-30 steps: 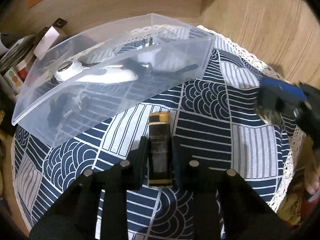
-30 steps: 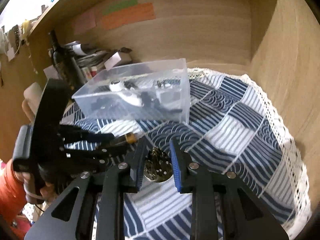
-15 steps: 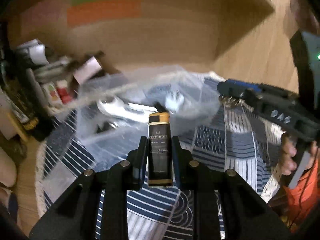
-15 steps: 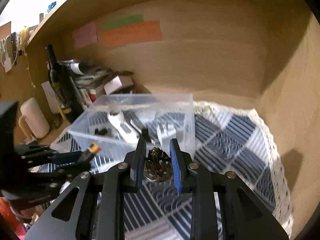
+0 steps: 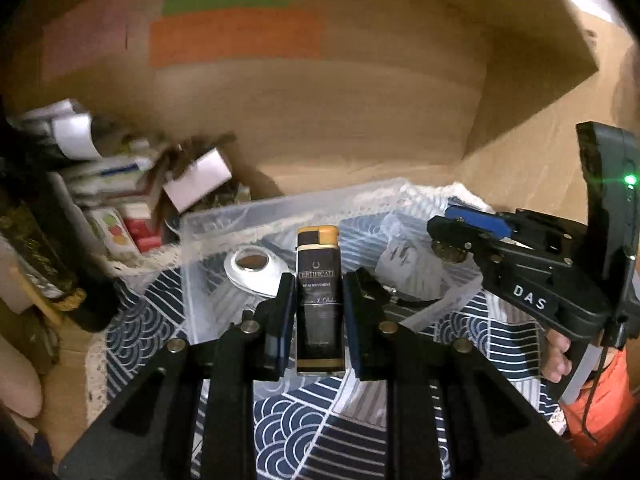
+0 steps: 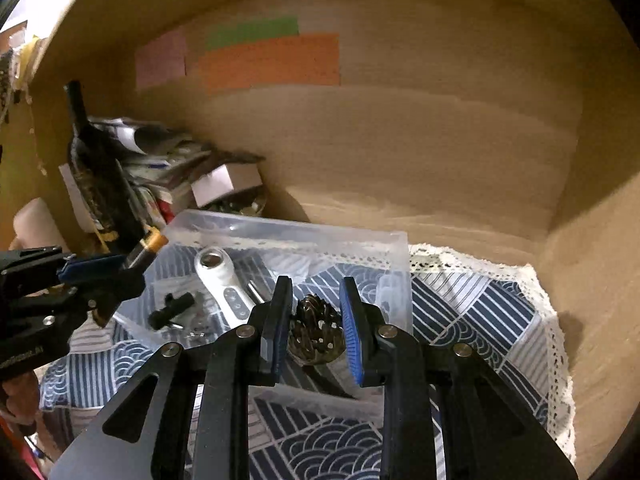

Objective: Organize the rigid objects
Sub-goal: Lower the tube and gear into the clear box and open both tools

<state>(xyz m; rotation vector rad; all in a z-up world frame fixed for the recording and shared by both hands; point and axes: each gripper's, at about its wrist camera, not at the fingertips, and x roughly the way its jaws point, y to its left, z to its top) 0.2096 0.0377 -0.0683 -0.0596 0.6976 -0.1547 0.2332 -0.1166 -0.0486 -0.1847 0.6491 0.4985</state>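
My left gripper [image 5: 318, 304] is shut on a black lighter with a gold cap [image 5: 319, 292] and holds it upright in the air over the clear plastic bin [image 5: 224, 216]. My right gripper [image 6: 314, 320] is shut on a round bronze metal piece [image 6: 316, 330] above the same bin [image 6: 396, 276]. The bin holds a white handheld device [image 6: 224, 284], a small black part [image 6: 172, 308] and a white adapter [image 5: 404, 264]. The right gripper also shows in the left wrist view [image 5: 448, 236], the left gripper in the right wrist view [image 6: 120, 268].
The bin sits on a blue and white patterned cloth [image 6: 492, 320] with a lace edge, inside a wooden alcove. A dark bottle [image 6: 96, 176], papers and small boxes [image 6: 216, 184] are piled at the back left. Wooden walls close in behind and at the right.
Both grippers have lifted their objects off the cloth and moved forward over the bin. The views have tilted up toward the back wall.
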